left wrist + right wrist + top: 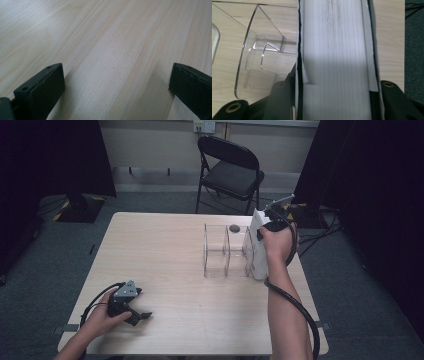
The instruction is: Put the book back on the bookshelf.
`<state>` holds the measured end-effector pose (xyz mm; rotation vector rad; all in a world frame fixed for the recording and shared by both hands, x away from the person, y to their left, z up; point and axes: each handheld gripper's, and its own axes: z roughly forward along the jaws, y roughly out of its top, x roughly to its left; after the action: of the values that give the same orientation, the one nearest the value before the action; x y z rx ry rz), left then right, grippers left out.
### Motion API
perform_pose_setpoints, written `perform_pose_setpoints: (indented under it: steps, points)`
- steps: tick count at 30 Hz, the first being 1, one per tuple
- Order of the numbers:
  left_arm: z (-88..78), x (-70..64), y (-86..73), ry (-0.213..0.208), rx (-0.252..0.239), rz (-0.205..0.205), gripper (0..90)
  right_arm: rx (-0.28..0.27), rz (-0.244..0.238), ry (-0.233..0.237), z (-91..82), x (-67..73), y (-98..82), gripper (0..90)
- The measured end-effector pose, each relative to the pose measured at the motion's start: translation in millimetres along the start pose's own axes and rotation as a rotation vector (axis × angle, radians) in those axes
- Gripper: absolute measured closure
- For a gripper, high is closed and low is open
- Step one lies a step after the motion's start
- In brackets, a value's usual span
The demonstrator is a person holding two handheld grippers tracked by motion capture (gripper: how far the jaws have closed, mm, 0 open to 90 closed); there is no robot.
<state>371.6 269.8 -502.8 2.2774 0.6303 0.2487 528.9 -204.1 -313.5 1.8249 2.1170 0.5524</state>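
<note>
Near the table's (165, 245) front-left corner, the left hand (102, 317) rests low on the surface, forearm coming in from the front edge, holding the left gripper (142, 316) level and pointing toward the right edge. In the left gripper view its jaws stand wide apart with nothing but bare wood between them.

Toward the back-right part of the table stands a clear acrylic organizer (222, 251) with upright dividers; its transparent walls are hard to trace, and a small dark round thing (234, 227) at its back edge is too small to identify.

Just right of the organizer, the right hand (278, 242) is raised, forearm stretching up from the front edge, wrist bent so the right gripper (337, 100) points downward. Its jaws are clamped on the two covers of a white book (258, 251), whose page block shows between them in the right gripper view. The book stands on edge beside the organizer's right wall, its long axis running front to back; the hand hides part of it.
</note>
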Motion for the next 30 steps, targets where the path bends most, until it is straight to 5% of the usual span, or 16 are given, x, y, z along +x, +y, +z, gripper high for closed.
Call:
perform_pose_setpoints:
  steps: [30]
  points:
    - [0.0,0.0,0.0,0.000,0.000,-0.001,0.0,0.119,-0.024,0.029,1.9,-8.0,5.7,45.3]
